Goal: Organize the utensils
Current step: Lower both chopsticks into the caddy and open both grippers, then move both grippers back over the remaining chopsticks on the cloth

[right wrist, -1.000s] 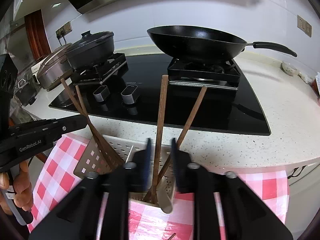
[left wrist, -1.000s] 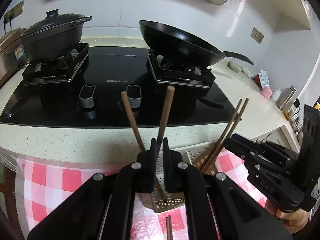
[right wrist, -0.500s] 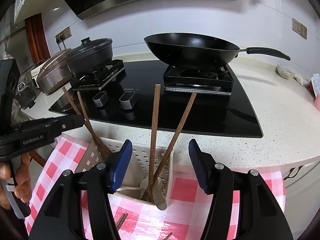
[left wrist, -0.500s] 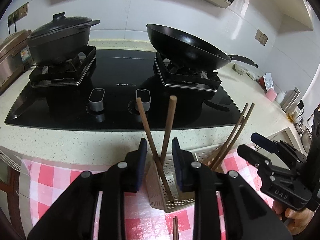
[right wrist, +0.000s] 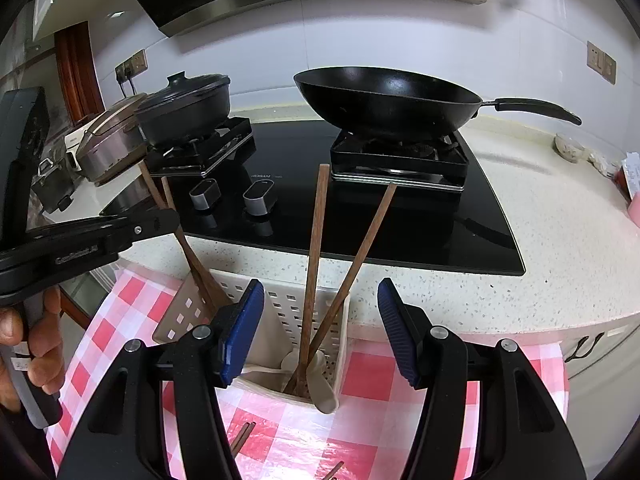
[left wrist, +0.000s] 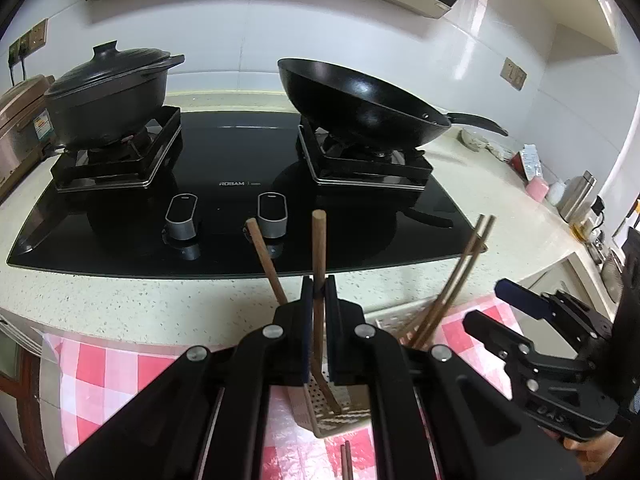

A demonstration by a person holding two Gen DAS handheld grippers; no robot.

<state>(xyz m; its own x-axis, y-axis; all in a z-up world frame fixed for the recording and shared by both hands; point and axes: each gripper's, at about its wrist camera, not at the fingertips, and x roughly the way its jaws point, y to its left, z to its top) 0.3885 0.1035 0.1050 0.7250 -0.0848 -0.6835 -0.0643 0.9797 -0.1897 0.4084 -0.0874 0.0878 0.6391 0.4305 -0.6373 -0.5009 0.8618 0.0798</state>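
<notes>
My left gripper (left wrist: pixel 319 294) is clamped on a wooden handle (left wrist: pixel 319 248) standing in the white holder (right wrist: pixel 294 312) on the checked cloth (right wrist: pixel 368 376). My right gripper (right wrist: pixel 320 332) has just been opening; its jaws stand wide apart over the holder's other compartment, where two more wooden handles (right wrist: pixel 316 248) lean, neither touched. Loose chopsticks (right wrist: pixel 240 438) lie on the cloth below.
</notes>
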